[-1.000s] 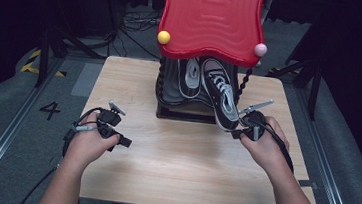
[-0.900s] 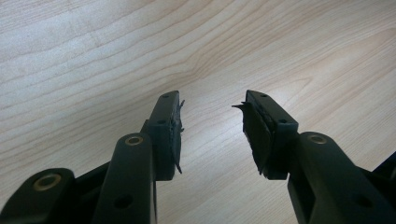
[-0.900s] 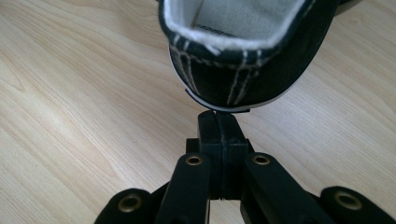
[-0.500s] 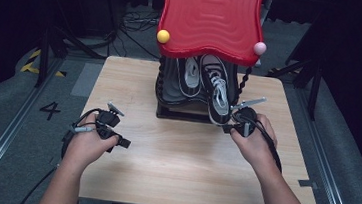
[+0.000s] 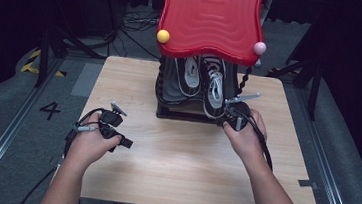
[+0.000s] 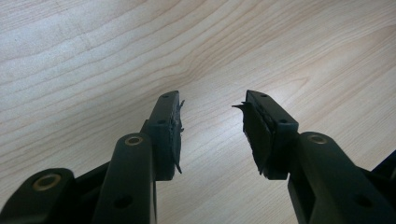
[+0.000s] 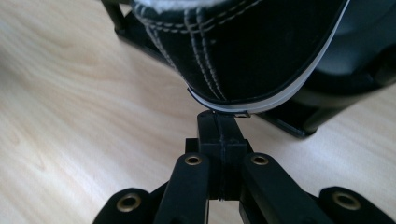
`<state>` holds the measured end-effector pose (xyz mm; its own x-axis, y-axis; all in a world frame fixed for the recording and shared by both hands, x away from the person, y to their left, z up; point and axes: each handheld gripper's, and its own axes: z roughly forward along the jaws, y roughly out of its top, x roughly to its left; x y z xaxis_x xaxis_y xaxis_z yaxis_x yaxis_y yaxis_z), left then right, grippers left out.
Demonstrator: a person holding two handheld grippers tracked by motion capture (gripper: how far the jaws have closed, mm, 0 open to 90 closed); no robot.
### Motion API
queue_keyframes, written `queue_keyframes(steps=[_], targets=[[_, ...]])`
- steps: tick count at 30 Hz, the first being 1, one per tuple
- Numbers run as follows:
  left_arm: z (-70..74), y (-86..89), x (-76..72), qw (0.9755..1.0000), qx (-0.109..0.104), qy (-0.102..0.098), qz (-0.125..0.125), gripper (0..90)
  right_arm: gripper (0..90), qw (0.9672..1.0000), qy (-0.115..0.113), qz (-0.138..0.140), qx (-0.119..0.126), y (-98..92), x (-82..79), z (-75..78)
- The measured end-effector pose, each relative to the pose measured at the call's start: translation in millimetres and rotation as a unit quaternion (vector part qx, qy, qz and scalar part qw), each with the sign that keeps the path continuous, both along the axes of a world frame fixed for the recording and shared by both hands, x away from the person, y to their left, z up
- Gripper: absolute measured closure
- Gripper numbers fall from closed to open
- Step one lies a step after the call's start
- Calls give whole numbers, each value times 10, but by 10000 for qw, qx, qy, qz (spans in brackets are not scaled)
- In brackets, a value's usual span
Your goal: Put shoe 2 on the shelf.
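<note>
A pair of black sneakers with white laces sits side by side on a black rack [image 5: 168,112] under a wavy red top [image 5: 209,19]. The right sneaker [image 5: 213,87] lies straight beside the left sneaker [image 5: 189,75], heels toward me. My right gripper [image 5: 225,119] is at the right sneaker's heel. In the right gripper view the sneaker [image 7: 243,46] looms close and my right gripper [image 7: 219,116] is shut, its tips touching the white sole edge. My left gripper [image 5: 125,142] rests over the table's left side; in its own view the left gripper [image 6: 212,105] is open over bare wood.
The wooden table [image 5: 176,182] has free room in front of the rack. A yellow ball [image 5: 163,36] and a pink ball [image 5: 259,48] sit at the red top's front corners. Cables and stand legs lie on the dark floor around the table.
The right sneaker, angled out toward the right a second ago, has swung in straight beside the left one. My right gripper moved left and forward with its heel. The left gripper stayed put.
</note>
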<state>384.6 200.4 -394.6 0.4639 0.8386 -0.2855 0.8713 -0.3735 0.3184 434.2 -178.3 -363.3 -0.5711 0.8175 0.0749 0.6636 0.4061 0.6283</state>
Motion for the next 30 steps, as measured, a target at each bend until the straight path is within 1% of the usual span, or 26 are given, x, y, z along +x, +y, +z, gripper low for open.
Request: queue_keyframes(steps=[1,3,4,6,7,9,11,13,15,16,17,19,20,21,22,24,25,27,30], targets=[[0,4,-1,10000,2,-4,5,572,900,10000,1,2,8,11,20,0],[-1,15,-5,10000,4,20,-16,572,900,9999,-82,-60,8,54,91,16],[-4,16,-8,10000,-6,21,6,572,900,9998,-167,-80,-10,64,112,19],[-4,18,-11,10000,-7,26,9,572,900,9997,-204,-102,-31,71,135,25],[-3,30,-18,10000,-4,20,7,572,900,9997,-217,-125,7,74,177,38],[-1,36,-22,10000,-4,19,20,572,900,9993,-320,-170,-9,77,207,40],[-4,56,-43,10000,-12,12,69,572,900,9993,-329,-180,54,72,242,45],[-4,68,-49,10000,7,27,55,572,900,9993,-333,-182,48,80,254,49],[-8,77,-66,10000,9,24,83,572,900,9992,-353,-169,-35,114,286,61],[-7,88,-80,9999,15,50,88,571,900,9988,-430,-150,-152,160,327,62],[-9,94,-90,9999,11,42,103,571,900,9989,-425,-127,-146,171,343,66],[-9,114,-109,9999,17,63,127,571,900,9996,-266,-68,-57,194,376,80],[-13,125,-118,9999,17,54,158,570,900,9995,-316,-17,-88,209,390,73],[-13,139,-126,9998,23,61,166,570,900,9988,-446,-4,-192,226,405,68],[-15,150,-135,9998,5,56,196,570,900,9989,-433,-4,-201,237,416,70],[-15,165,-141,9998,15,65,211,570,900,9993,-370,8,-112,247,444,70],[-23,179,-147,9997,24,81,225,570,900,9991,-399,6,-141,256,455,66],[-32,179,-148,9997,36,98,219,570,900,9993,-353,31,-149,278,474,73],[-32,160,-150,9997,27,107,215,570,900,9989,-415,88,-175,321,499,67]])
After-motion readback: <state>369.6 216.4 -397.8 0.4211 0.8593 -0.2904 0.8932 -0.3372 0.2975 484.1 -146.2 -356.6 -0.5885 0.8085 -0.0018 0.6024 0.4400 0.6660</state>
